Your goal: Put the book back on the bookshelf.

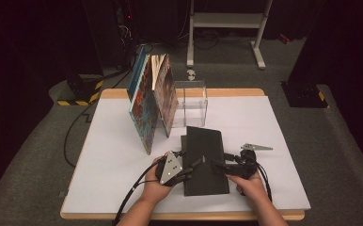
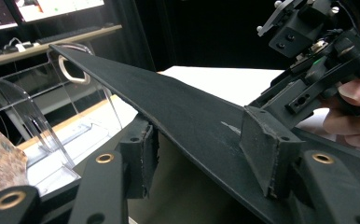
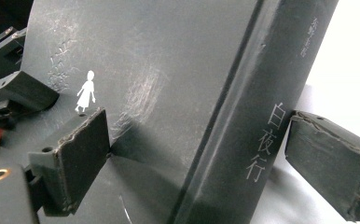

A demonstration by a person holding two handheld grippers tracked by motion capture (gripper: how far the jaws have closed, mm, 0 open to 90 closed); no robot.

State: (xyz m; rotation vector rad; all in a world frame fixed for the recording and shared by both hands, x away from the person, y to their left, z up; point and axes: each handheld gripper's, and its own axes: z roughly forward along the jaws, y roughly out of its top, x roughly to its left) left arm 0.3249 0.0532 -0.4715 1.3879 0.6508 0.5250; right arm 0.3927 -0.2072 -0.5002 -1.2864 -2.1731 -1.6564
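Fingers (image 2: 141, 158) of left gripper (image 1: 187, 170) half spread, straddling black book's (image 1: 205, 157) raised cover, upper pad touching it. Right gripper (image 1: 216, 164) fingers (image 3: 82, 158) spread around spine, near pad touching cover, far pad apart. Book near table's (image 1: 273, 183) front edge, before leaning books (image 1: 152, 101) and clear stand (image 1: 192, 101).

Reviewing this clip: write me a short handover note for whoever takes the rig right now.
Left hand-held gripper: jaws straddle the lifted cover of the black hardcover book, one pad under it, one on top.
Right hand-held gripper: open, jaws either side of the book's spine, a gap at the right pad.
The book lies on the white table, near the clear acrylic bookend and two colourful books leaning there.
Done: cover raised.
Left: probably grip the book and stand it with the others.
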